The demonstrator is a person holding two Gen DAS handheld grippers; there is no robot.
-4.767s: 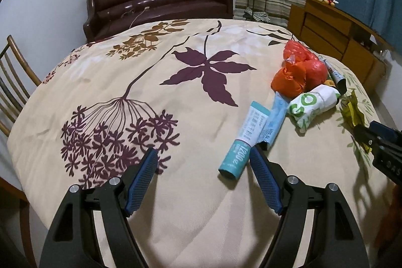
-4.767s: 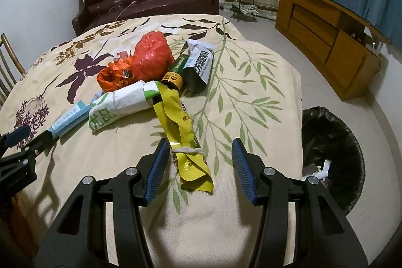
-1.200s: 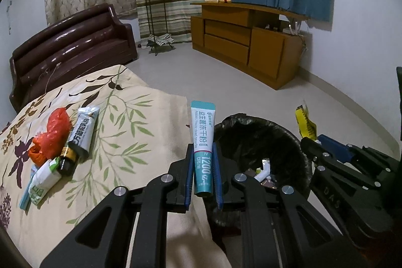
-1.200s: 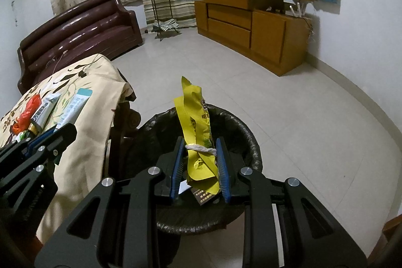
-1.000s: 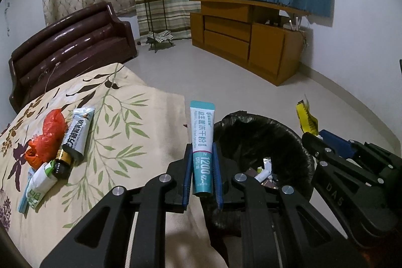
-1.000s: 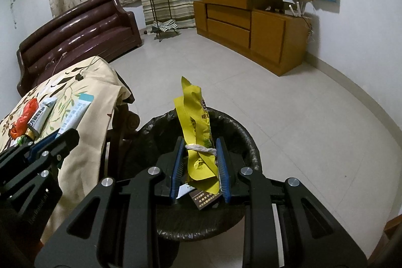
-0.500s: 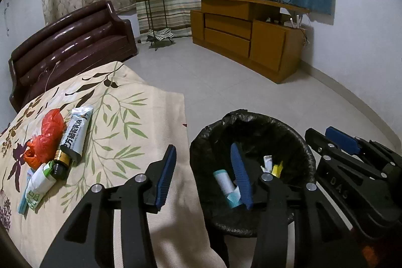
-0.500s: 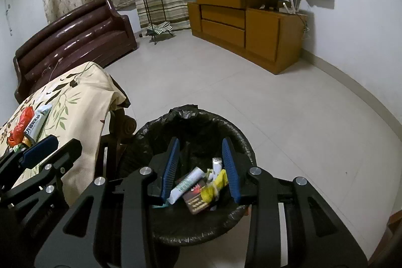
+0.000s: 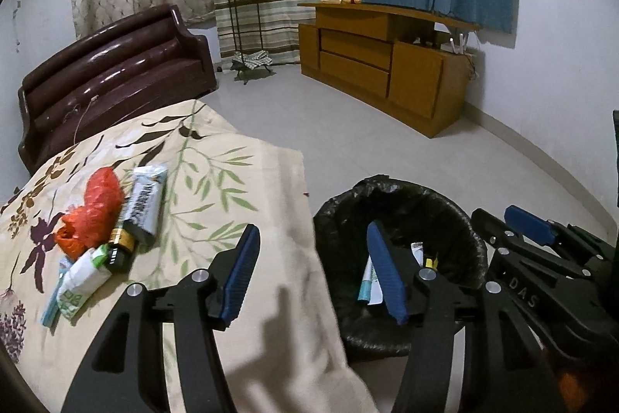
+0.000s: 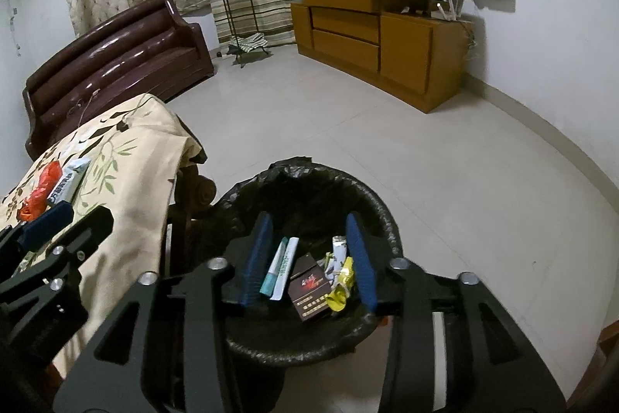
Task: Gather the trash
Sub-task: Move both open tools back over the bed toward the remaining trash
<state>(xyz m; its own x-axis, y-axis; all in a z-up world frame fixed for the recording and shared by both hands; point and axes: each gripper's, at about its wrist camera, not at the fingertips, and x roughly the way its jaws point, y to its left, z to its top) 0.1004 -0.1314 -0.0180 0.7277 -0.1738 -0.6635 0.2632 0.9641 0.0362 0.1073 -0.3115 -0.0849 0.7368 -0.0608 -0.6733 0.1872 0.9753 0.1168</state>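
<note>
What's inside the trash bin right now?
In the trash bin: a teal tube, a dark carton, a yellow wrapper and a small white packet. Anything beneath them is hidden.

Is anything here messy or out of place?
Only the leftover litter heaped on the floral tablecloth: a crumpled orange bag, a grey wrapper, a small dark bottle and a white-green packet. Nothing has spilled around the black-lined bin.

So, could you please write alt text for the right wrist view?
The right hand-held gripper, its jaws opening and empty, hangs over a black-lined trash bin holding a teal tube, a dark red box and a yellow wrapper. A cloth-covered table stands left.
</note>
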